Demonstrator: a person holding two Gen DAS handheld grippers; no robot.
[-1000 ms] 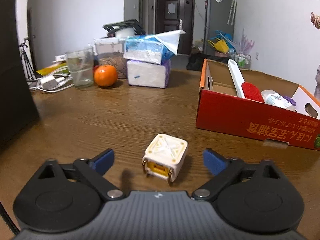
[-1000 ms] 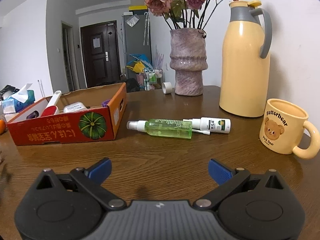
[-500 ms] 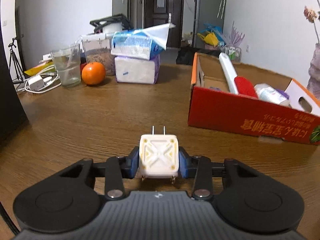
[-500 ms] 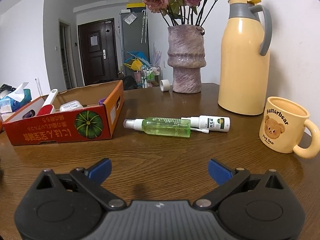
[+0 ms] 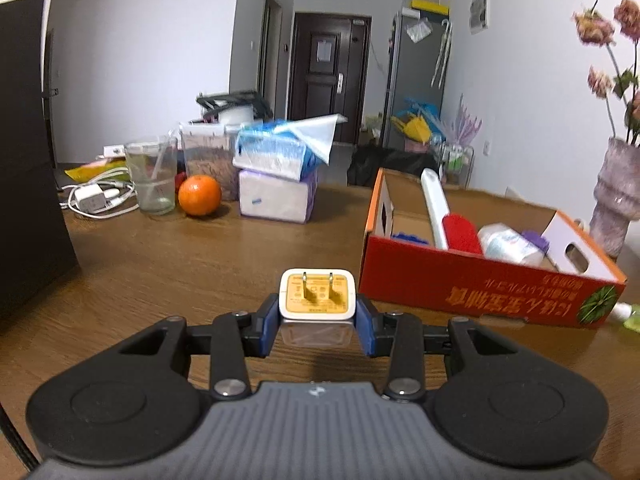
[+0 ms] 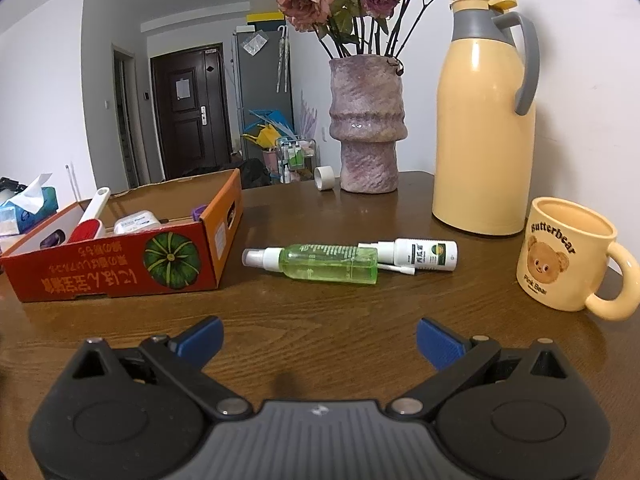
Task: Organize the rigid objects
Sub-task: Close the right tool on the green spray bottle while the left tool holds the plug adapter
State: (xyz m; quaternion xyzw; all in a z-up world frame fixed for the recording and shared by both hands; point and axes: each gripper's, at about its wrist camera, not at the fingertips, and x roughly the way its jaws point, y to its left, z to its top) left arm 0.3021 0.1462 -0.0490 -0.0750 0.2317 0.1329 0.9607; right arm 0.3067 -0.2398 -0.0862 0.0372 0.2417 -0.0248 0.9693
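Two blue pads of the left gripper [image 5: 317, 316] are clamping the white charger plug [image 5: 317, 295] by its sides, holding it clear of the table [image 5: 168, 264] for carrying towards the red box [image 5: 480, 280]; the right gripper [image 6: 319, 338] is hovering with jaws apart, gripping nothing, near the green spray bottle [image 6: 320, 263].

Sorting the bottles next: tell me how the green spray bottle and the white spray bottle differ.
The green spray bottle is clear, longer and nearer the camera; the white spray bottle is opaque, shorter and behind it. The green one's nozzle is capped; the white one's thin nozzle sticks out. Both lie sideways on the table, nozzles left.
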